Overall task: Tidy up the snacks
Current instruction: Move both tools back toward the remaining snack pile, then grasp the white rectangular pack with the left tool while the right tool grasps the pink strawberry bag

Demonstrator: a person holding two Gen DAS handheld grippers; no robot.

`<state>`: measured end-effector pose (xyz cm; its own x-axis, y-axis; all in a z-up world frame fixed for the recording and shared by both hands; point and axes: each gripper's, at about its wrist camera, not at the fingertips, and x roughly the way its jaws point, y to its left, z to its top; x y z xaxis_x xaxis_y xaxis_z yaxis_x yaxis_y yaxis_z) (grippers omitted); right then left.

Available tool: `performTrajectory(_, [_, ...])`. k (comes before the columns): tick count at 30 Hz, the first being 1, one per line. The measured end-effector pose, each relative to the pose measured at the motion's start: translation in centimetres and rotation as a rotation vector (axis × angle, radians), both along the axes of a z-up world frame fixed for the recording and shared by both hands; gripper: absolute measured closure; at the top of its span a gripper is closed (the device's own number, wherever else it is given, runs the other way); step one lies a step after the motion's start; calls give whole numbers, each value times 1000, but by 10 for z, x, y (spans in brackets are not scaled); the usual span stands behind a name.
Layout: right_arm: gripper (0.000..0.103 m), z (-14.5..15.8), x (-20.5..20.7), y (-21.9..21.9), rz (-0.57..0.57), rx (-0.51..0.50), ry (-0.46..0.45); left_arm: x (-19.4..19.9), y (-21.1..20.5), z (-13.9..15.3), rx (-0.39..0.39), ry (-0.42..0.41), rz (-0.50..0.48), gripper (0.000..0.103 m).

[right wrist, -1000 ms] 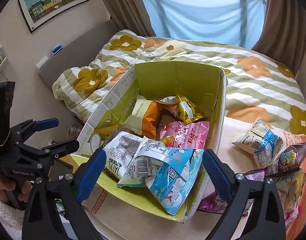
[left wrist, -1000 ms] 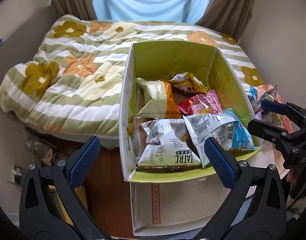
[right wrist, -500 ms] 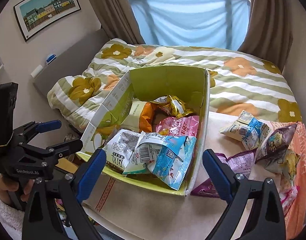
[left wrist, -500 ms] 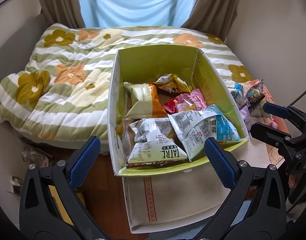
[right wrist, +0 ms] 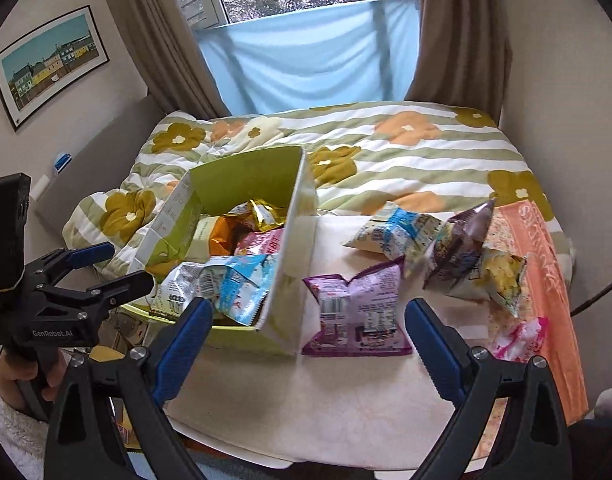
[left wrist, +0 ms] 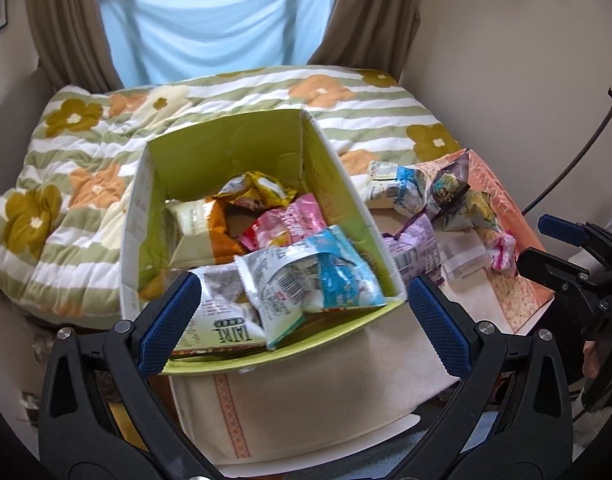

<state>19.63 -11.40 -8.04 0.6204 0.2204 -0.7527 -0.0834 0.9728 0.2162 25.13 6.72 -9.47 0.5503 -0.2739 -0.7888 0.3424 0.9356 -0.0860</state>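
Both the left gripper (left wrist: 301,320) and right gripper (right wrist: 308,344) hang spread and empty — the purple bag (right wrist: 356,312) looks light, crinkly, slippery — best pinched at its sealed top edge.

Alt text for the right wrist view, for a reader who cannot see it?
The open, empty right gripper hangs over a purple snack bag lying beside a green box of snacks. More bags lie to the right, a floral bed behind.
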Motion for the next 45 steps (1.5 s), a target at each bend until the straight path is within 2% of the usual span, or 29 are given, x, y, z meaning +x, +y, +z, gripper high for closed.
performTrajectory(10, [7, -20, -22, -119, -69, -25, 72, -8, -124, -20, -16, 70, -46, 0])
performTrajectory(16, [7, -41, -29, -175, -25, -57, 115, -6, -196, -41, -18, 131, -54, 0])
performTrajectory(23, [7, -69, -22, -218, 87, -135, 120, 5, -257, -74, -18, 210, -27, 0])
performTrajectory(33, [7, -117, -9, -224, 261, -246, 111, 38, -313, -147, 24, 348, -17, 0])
performTrajectory(39, [7, -140, -1, -213, 358, -353, 106, 57, -328, -188, 35, 428, -12, 0])
performTrajectory(45, [7, -157, 3, -203, 442, -407, 119, 68, -332, -209, 58, 459, 13, 0])
